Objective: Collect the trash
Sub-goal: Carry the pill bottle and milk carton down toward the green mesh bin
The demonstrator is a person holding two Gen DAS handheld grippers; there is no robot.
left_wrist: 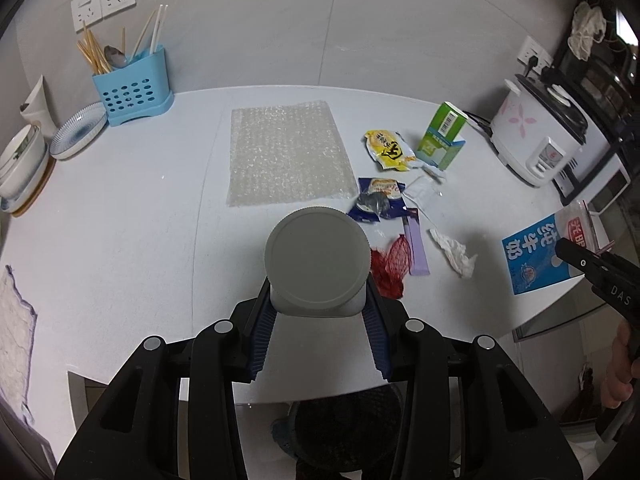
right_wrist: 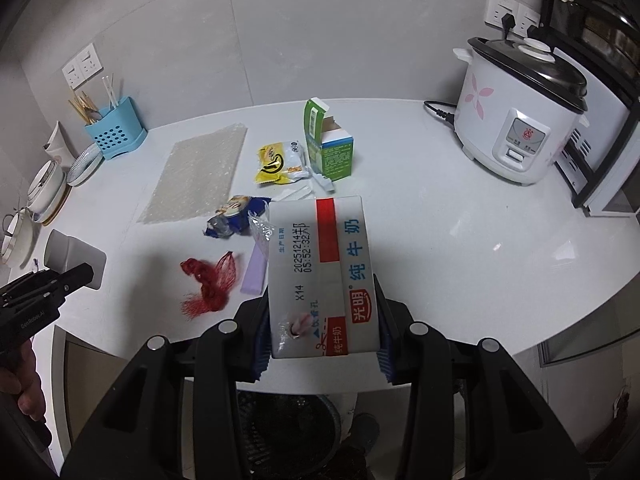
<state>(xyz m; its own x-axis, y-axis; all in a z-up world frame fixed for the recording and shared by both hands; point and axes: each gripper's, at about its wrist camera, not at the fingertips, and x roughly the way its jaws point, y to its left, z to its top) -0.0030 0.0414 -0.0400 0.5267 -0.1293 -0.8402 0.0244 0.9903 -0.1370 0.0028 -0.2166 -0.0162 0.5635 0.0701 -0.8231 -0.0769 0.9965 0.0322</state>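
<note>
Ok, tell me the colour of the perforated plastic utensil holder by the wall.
Light blue utensil holder with round holes in its front, clearest in the left wrist view.

The counter (right_wrist: 460,248) is a smooth, faintly glossy white surface that mirrors the light, while the bubble wrap sheet (left_wrist: 286,156) on it is clear, bumpy plastic and the crumpled tissue (left_wrist: 454,254) is soft matt paper. The left tongs (left_wrist: 318,308) are matt black plastic with ribbed blue pads (left_wrist: 262,334) (shiny metal discs sit on the arms), closed around a matt grey plastic tube (left_wrist: 316,260); the right tongs (right_wrist: 322,334) grip a milk carton (right_wrist: 320,272) of smooth, slightly glossy printed card. The red net (right_wrist: 208,280) is stringy mesh, the snack wrappers (right_wrist: 276,162) are glossy crinkled film, and the rice cooker (right_wrist: 516,116) is shiny white plastic.
</note>
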